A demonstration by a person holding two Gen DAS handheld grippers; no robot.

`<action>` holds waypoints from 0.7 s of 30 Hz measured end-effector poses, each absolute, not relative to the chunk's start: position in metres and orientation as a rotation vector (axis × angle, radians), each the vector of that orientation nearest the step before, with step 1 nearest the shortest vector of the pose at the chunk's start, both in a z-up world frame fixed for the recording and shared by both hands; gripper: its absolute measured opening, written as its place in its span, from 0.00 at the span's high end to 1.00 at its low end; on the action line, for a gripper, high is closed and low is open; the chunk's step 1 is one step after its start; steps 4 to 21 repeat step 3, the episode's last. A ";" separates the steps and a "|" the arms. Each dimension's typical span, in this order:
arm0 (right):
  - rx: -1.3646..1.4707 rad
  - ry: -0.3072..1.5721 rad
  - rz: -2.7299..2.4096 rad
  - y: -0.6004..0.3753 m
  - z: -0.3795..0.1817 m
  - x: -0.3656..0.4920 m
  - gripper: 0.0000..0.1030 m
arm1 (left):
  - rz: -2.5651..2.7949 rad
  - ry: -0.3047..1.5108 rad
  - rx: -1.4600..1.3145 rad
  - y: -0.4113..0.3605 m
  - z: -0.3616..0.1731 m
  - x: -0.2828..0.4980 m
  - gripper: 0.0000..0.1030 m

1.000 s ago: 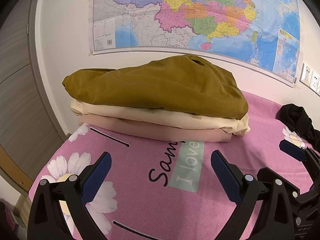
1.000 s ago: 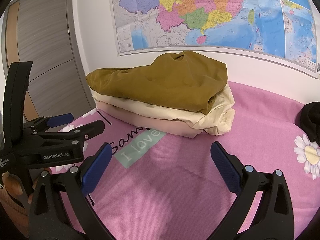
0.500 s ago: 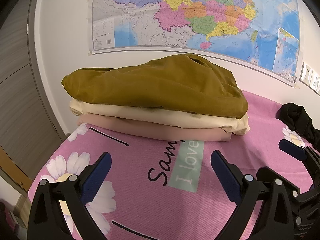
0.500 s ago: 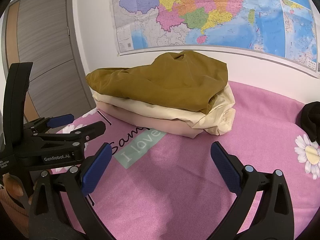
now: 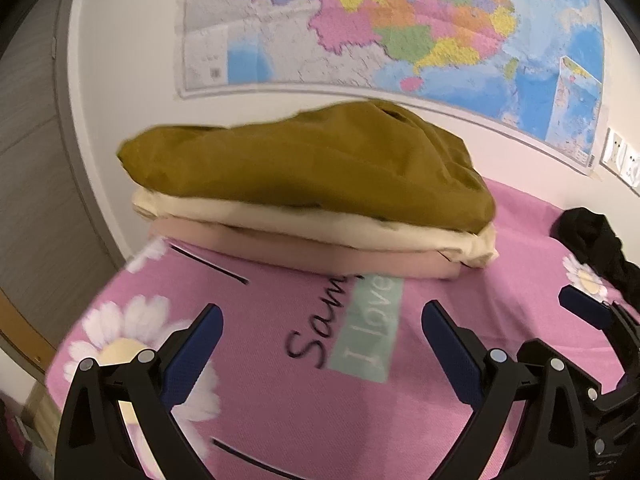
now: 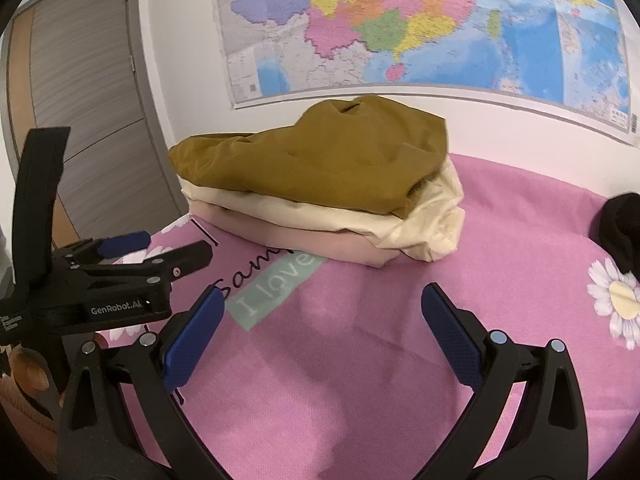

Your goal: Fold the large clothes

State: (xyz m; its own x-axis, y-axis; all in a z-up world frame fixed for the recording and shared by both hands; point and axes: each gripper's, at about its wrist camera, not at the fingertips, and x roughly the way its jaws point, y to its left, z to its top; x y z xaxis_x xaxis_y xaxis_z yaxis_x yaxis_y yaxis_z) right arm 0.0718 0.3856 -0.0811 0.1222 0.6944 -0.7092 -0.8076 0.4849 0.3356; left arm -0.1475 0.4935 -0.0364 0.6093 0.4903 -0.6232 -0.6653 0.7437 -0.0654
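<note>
Three folded garments sit stacked ahead of us in the left wrist view: an olive-brown cloth [image 5: 308, 172] on top, a cream fabric layer [image 5: 320, 226] under it, and a dusty-pink folded piece [image 5: 304, 250] at the bottom, all resting on the pink daisy-print bedspread [image 5: 360, 420]. Compared with half a second ago the pile sits a little more to the right and the picture is smeared, so we take it that our left gripper [image 5: 322, 346] has swung slightly; its blue-padded jaws are spread wide with nothing between them. The pile's near edge lies beyond the fingertips, with a bare band of bedspread and the printed lettering [image 5: 360, 328] between. To the right a crumpled black garment [image 5: 600, 240] lies well apart from the stack, near the bed's far side. Part of the right gripper shows at the lower right edge.

In the right wrist view our right gripper [image 6: 322, 330] is likewise splayed open and empty, over open pink bedspread [image 6: 360, 380]. The stack has barely shifted here. Its loose cream corner [image 6: 436, 232] spills toward us on the right. The left gripper [image 6: 152, 248] hangs beside us at the left, over the bed's corner, close to the grey wardrobe door [image 6: 96, 100]. The wall map [image 6: 400, 20] hangs just behind the pile.
</note>
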 end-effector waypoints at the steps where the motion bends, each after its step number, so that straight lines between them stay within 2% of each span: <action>1: -0.145 0.949 1.087 0.381 -0.082 0.074 0.06 | 0.658 0.631 -0.313 0.492 -0.039 -0.143 0.07; 21: -0.144 0.960 1.047 0.368 -0.083 0.081 0.06 | 0.587 0.665 -0.328 0.485 -0.047 -0.131 0.07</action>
